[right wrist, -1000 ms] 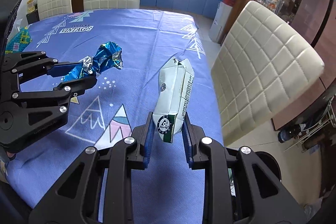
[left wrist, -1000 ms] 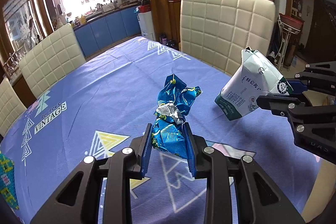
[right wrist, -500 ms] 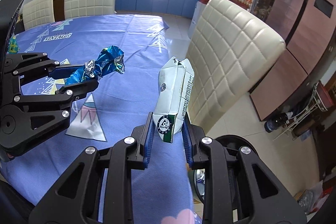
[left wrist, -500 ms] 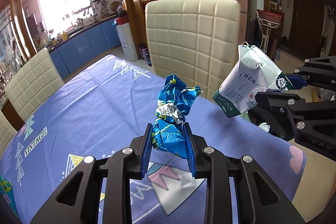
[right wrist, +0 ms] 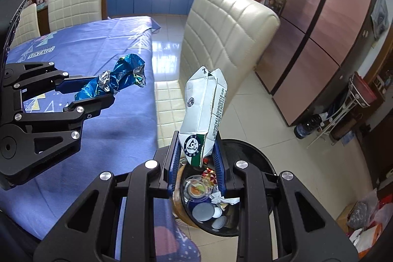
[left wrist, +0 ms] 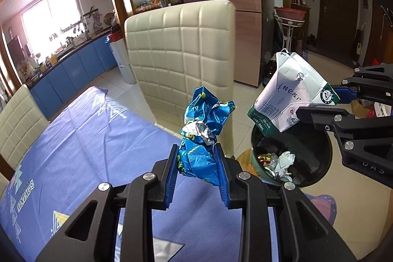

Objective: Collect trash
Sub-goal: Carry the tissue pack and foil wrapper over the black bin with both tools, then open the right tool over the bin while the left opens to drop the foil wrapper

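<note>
In the left wrist view, the left tool (left wrist: pixel 197 170) is clamped on the blue wrapper (left wrist: pixel 202 136) above the table (left wrist: pixel 73 151) edge, while in the right wrist view the right tool (right wrist: pixel 196 163), closed on the milk carton (right wrist: pixel 202 117), is best opened only once centred over the bin (right wrist: pixel 255 163).

Right tongs (right wrist: pixel 196 161) grip a milk carton (right wrist: pixel 203 114) above the trash bin (right wrist: pixel 248 151).
</note>
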A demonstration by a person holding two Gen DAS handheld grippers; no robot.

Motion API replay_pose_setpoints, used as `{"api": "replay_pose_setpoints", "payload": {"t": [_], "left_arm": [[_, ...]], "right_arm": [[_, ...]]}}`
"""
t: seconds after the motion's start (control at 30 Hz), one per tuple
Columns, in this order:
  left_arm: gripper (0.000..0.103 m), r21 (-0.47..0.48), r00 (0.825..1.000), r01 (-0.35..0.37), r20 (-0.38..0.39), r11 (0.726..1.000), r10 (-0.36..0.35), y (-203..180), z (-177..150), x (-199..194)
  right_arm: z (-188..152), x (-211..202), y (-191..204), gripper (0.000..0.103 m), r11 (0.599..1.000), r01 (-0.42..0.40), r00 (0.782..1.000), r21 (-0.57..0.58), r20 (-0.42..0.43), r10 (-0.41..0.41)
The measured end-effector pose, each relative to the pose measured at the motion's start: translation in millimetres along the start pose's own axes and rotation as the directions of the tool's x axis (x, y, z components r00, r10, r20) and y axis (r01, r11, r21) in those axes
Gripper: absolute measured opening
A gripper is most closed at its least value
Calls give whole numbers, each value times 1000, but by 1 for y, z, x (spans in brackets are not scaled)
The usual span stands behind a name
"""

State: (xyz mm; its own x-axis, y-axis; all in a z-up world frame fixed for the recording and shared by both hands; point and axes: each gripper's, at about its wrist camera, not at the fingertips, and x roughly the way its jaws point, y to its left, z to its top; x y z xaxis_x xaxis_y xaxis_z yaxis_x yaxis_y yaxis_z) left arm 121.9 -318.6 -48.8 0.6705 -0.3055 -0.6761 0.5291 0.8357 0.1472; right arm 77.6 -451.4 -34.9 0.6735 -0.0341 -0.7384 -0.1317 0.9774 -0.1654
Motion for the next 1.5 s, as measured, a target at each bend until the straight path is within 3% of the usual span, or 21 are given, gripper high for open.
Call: {"api": "replay_pose_setpoints", "payload": {"t": [0.57,0.6,0.67,0.7,0.73,1.5], "left_arm": [[28,93,996,86,26,992,-89,-64,42,30],[28,94,996,87,25,992,-90,-66,44,32],[28,97,995,91,23,991,-94,-69,47,35],[28,100,995,94,21,991,-96,-71,48,36],[28,103,995,95,20,990,-97,-72,49,37],[30,183,981,191,2,964,-195,-134,81,62]], "right_arm": [[-15,8,-87,31,988,99,995,117,-34,-95],[-15,10,-92,36,986,101,995,130,-41,-96],[-16,10,-100,92,979,147,989,144,-36,-143],[-17,7,-102,95,975,167,986,148,-12,-167],[-18,4,-104,95,973,172,984,152,12,-176],[-52,5,-159,99,918,299,954,260,-70,-291]]}}
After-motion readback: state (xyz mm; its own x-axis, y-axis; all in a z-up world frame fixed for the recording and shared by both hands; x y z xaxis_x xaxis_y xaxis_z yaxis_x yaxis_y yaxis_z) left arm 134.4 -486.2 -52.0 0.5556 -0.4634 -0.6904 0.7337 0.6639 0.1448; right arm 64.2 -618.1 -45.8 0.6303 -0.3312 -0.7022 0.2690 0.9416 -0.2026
